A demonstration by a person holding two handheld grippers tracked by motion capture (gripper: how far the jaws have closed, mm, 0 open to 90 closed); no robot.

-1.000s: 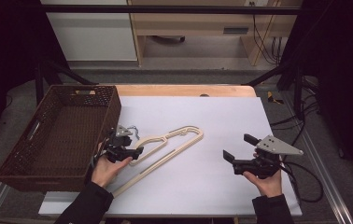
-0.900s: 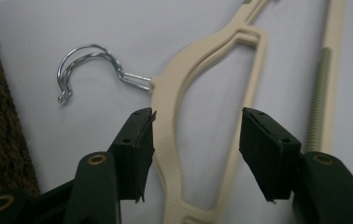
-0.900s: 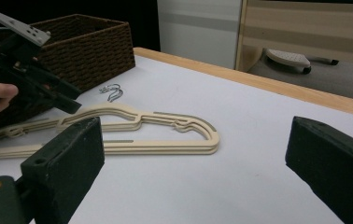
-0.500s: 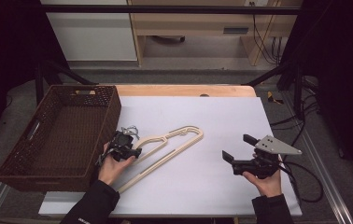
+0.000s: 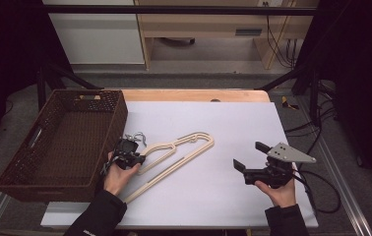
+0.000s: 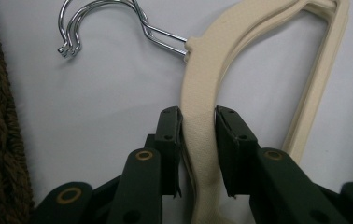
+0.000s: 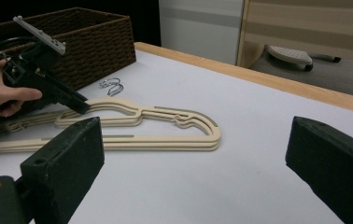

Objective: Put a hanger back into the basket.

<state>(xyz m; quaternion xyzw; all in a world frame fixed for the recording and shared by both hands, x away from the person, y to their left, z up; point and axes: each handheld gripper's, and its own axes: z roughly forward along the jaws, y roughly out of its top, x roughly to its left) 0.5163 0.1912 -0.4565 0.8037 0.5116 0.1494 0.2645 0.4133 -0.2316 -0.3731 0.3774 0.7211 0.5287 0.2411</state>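
Left tongs (image 6: 198,140) just closing on cream hangers (image 6: 202,93), grip set; right tongs (image 5: 253,156) gape idle. Next: lift toward basket (image 5: 36,162).

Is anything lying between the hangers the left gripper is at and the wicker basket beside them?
Nothing visible: the left gripper has closed its jaws onto the cream hangers, and bare white table separates them from the basket.

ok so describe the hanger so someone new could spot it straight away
Start at the white table top and find the brown wicker basket at its left edge. Just right of it lie cream hangers, stacked flat, arm between the left gripper fingers. They alone are pale, triangular and tipped with chrome hooks.
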